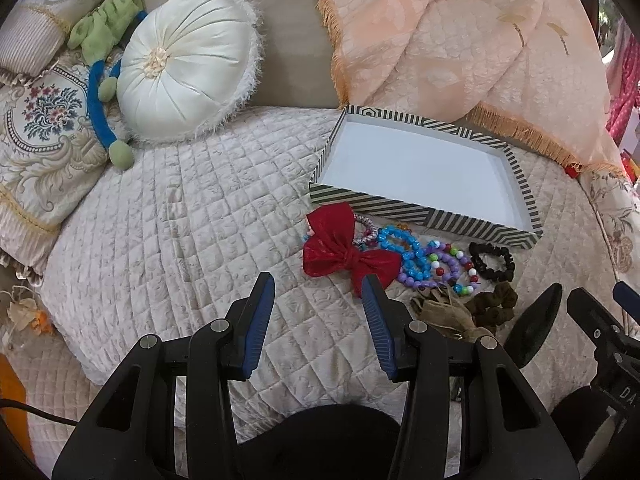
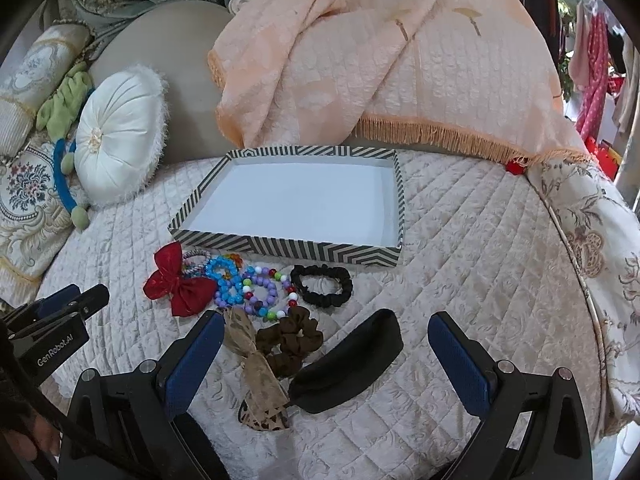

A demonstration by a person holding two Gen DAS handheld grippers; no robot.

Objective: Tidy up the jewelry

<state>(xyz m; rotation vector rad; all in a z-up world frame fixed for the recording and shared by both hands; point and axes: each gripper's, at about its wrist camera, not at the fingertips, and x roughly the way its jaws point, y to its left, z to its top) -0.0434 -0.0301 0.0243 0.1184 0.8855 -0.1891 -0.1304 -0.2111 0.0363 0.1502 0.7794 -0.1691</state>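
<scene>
The black hair clip (image 2: 347,364) lies on the bed's quilt before the empty striped tray (image 2: 288,249), long axis slanting across your right tongs (image 2: 326,354), spread around it untouched, nearer than your empty, parted left tongs (image 1: 318,308)

We look down at an angle from both wrist cams, close over the quilted bed (image 1: 168,216). Left cam sits left of the striped tray (image 1: 520,184), right cam faces it squarely; both share tray, red bow (image 2: 180,282), beads.
</scene>
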